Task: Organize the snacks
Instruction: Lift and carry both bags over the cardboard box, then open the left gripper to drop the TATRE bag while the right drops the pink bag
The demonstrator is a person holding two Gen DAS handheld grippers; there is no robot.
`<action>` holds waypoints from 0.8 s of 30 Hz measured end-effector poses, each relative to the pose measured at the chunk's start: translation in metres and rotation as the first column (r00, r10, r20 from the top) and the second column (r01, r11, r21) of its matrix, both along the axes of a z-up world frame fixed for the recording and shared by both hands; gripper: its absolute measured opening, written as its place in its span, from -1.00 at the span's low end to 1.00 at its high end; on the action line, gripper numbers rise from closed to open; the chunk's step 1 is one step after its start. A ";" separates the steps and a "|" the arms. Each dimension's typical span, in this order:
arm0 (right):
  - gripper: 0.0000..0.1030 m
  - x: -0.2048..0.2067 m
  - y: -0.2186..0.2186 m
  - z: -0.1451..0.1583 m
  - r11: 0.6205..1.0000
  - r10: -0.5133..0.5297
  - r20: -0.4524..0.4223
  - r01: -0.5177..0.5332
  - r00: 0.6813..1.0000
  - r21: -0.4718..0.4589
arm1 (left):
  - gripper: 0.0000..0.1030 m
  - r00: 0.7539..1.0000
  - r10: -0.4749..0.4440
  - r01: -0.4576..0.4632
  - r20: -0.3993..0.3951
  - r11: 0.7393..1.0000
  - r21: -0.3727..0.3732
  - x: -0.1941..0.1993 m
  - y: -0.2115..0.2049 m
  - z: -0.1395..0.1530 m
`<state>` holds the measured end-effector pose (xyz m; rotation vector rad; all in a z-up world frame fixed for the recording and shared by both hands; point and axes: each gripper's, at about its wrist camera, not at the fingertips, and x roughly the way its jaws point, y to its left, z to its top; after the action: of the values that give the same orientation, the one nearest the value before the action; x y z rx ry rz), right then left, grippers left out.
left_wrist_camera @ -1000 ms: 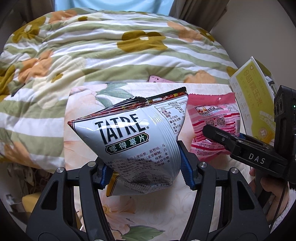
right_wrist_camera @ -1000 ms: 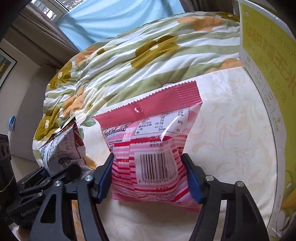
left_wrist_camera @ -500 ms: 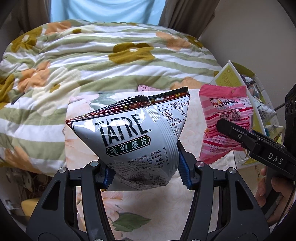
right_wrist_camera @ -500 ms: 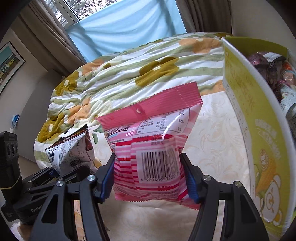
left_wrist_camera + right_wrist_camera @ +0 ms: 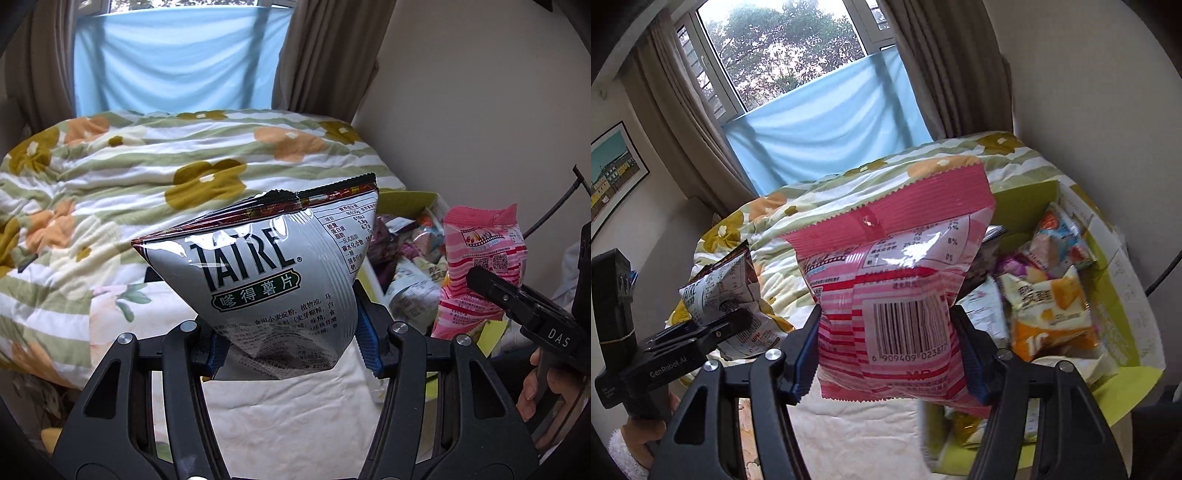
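Both bags are off the surface and in transit. The left hand-held gripper [image 5: 291, 343] is clamped on the lower part of a grey chip bag [image 5: 273, 280], its blue pads pressing both sides; the jaws have just been closing a little on that bag. The right hand-held gripper [image 5: 890, 354] is clamped likewise on a pink snack bag [image 5: 897, 295], and its jaws have also just been closing on it. Both bags hang in the air above the cloth-covered tabletop [image 5: 288, 417], in front of the flowered quilt [image 5: 147, 177].

The yellow-green cardboard box [image 5: 1115, 295] stands open to the right, already holding a number of mixed snack packets [image 5: 1052, 310]. The pink bag is near its open top; the grey bag is further left, beside the box.

Assessment: the task is well advanced. Remaining work appears to be carrying both bags over the box and releasing them inside. No other loose snacks are visible on the tabletop in these views.
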<state>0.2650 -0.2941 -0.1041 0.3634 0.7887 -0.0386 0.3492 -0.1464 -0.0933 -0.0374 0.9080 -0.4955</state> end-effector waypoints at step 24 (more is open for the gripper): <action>0.18 -0.026 -0.228 -0.010 0.999 0.019 -0.056 -0.016 0.998 0.051 | 0.99 1.000 -0.019 0.021 -0.015 0.994 0.108 0.012 -0.254 -0.009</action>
<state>0.2392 -0.5217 -0.1141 0.4049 0.8498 -0.0122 0.3612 -0.4006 -0.1026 0.0670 0.9488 -0.4641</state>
